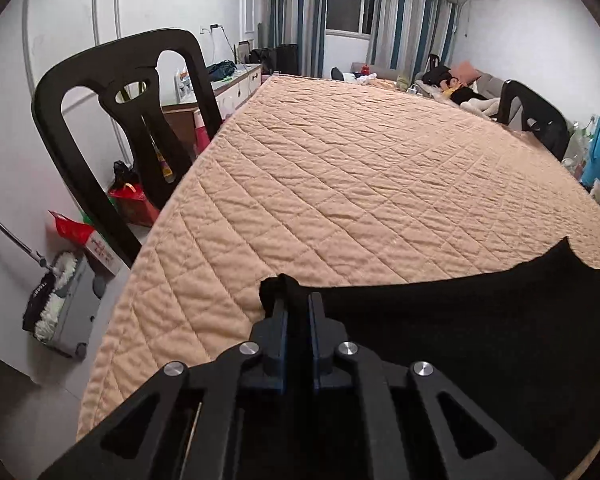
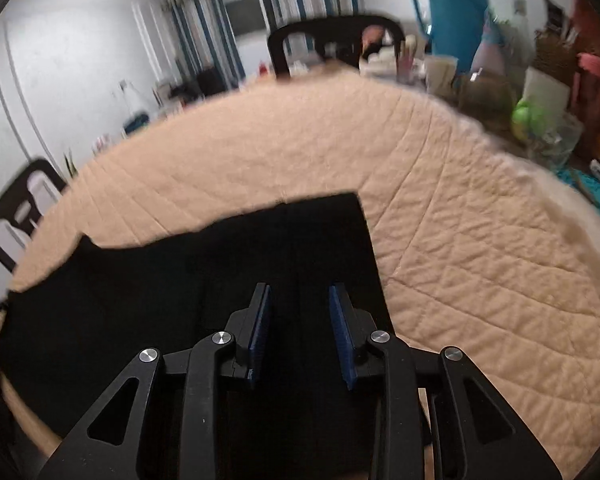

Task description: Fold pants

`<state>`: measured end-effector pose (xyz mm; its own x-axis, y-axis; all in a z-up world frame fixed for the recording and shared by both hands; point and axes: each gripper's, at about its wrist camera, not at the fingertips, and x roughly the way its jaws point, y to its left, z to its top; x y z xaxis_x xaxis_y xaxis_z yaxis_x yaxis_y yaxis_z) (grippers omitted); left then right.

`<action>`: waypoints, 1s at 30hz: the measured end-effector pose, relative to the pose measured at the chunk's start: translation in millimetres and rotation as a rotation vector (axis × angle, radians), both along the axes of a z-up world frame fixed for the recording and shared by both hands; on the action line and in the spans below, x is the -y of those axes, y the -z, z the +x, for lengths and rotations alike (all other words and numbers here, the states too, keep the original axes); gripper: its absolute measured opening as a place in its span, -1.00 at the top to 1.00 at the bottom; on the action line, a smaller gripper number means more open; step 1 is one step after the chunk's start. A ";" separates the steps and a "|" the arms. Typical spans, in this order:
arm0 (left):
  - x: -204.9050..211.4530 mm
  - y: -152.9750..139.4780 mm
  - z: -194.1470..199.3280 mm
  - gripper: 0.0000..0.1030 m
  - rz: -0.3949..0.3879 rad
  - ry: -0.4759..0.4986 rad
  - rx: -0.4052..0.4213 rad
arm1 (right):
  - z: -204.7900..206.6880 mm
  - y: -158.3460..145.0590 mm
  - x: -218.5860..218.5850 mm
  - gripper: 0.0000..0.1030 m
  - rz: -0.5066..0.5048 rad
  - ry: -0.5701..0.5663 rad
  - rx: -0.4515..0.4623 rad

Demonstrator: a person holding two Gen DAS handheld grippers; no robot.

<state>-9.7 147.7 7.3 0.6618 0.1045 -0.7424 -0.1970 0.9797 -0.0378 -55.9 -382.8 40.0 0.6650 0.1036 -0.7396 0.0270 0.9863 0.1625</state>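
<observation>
The left gripper [image 1: 297,300] pinches a bunched edge of the black pants [image 1: 480,340], jaws closed on cloth. The right gripper [image 2: 300,300] hovers over them, jaws apart. The pants lie on the quilted table cover [image 1: 340,184], beside a black chair [image 1: 112,120].

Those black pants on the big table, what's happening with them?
A person is folding the black pants on a table covered with a tan quilt. They hold a gripper in each hand. The left gripper is shut on a bunched edge of the pants. The right gripper is open, its blue fingers apart over the cloth and holding nothing. The pants lie mostly flat near the table's front edge, so the fold isn't finished.
</observation>
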 end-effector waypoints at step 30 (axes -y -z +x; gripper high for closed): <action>23.7 1.6 -111.7 0.45 -0.029 -0.029 0.093 | -106.7 0.8 -72.7 0.39 -0.090 -0.121 0.168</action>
